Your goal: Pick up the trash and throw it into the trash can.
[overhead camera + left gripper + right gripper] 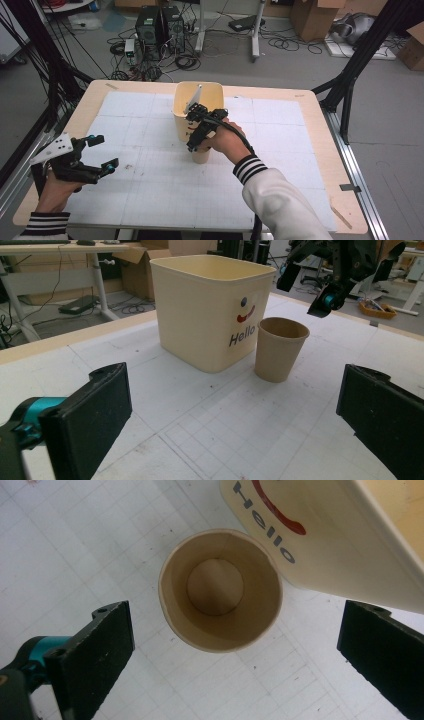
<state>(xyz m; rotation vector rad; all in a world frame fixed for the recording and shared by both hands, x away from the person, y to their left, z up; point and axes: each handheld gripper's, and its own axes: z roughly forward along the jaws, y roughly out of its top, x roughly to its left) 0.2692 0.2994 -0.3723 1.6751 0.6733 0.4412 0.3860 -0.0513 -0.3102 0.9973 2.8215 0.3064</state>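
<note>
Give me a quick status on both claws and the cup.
Right claw open, above cup. Cup upright, empty, beside bin. Left claw open, idle, off to the side. Bin wall close to one jaw.

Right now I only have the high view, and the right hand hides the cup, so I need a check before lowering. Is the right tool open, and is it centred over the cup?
Observer: The right tool is open, jaws wide apart on either side of the paper cup, looking straight down into it.
Operator: Anything inside the cup?
Observer: No, its bare bottom shows in the right gripper view.
Operator: Does the cup touch the bin?
Observer: In the left gripper view the cup stands upright right beside the cream bin, near its "Hello" label; I cannot tell whether they touch.
Operator: And the left tool?
Observer: The left tool is open too, aimed at the bin and cup from a distance.
</note>
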